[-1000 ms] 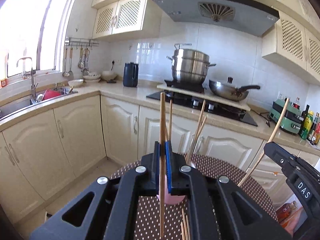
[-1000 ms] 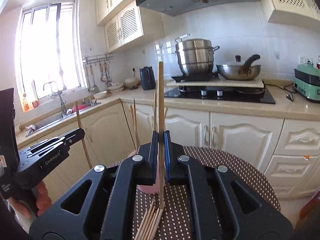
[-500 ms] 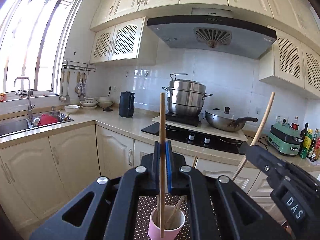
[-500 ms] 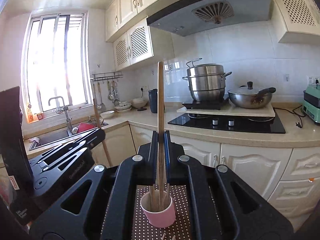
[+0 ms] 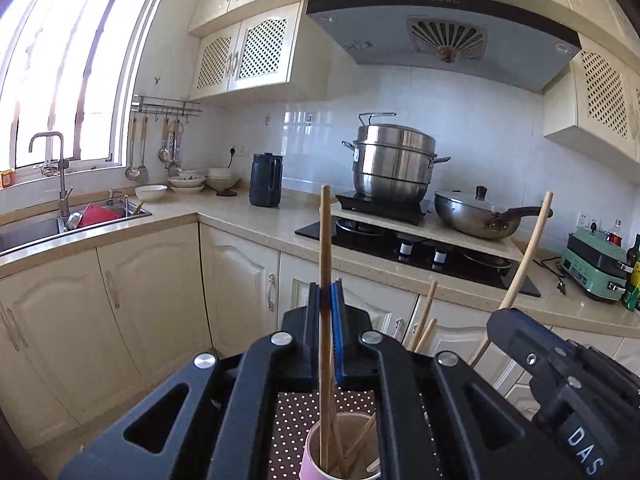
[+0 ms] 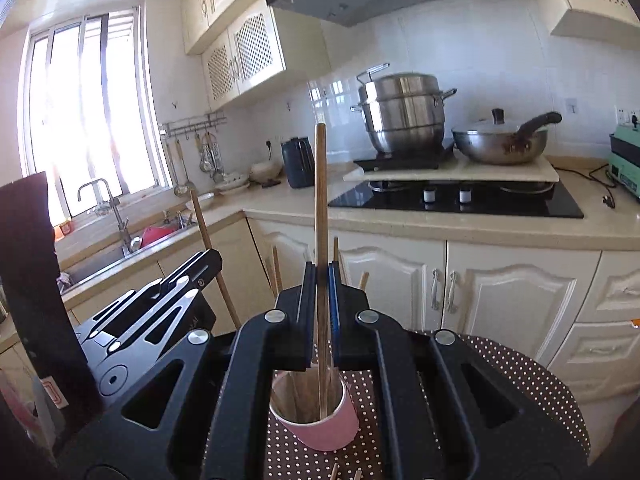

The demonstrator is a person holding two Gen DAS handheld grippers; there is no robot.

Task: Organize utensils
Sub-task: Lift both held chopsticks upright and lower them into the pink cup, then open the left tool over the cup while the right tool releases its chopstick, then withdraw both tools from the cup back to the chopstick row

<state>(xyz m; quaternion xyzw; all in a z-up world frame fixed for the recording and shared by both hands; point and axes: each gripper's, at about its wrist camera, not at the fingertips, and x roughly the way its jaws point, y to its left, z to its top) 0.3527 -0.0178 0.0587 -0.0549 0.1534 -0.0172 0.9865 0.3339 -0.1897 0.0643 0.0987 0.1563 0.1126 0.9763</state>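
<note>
Base of pink cup (image 5: 320, 456) cut off by the bottom edge of the left wrist view; its right half hidden behind the black body of the left gripper (image 5: 326, 304). Whole cup (image 6: 320, 428) visible only in the right wrist view, standing on the polka-dot counter (image 6: 520, 376). Chopsticks inside cup (image 5: 360, 440) partly masked by the gripper frames, number hard to make out.

Left gripper's jaws clamped on a light chopstick (image 5: 325, 248), held upright, lower end reaching down into the cup. Right gripper (image 6: 320, 280) likewise with jaws pressed together on a darker chopstick (image 6: 320, 200), upright, tip inside the cup.

Seen only from the left wrist: right gripper (image 5: 516, 320) from the side at lower right, its chopstick (image 5: 528, 248) slanting up past the wok (image 5: 472, 216). Seen only from the right wrist: left gripper (image 6: 200, 264) from the side at lower left, its chopstick (image 6: 206, 232) leaning over it, plus two loose stick ends (image 6: 344, 472) lying on the counter at the bottom edge, mostly cut off. Hands holding both grippers out of sight.
</note>
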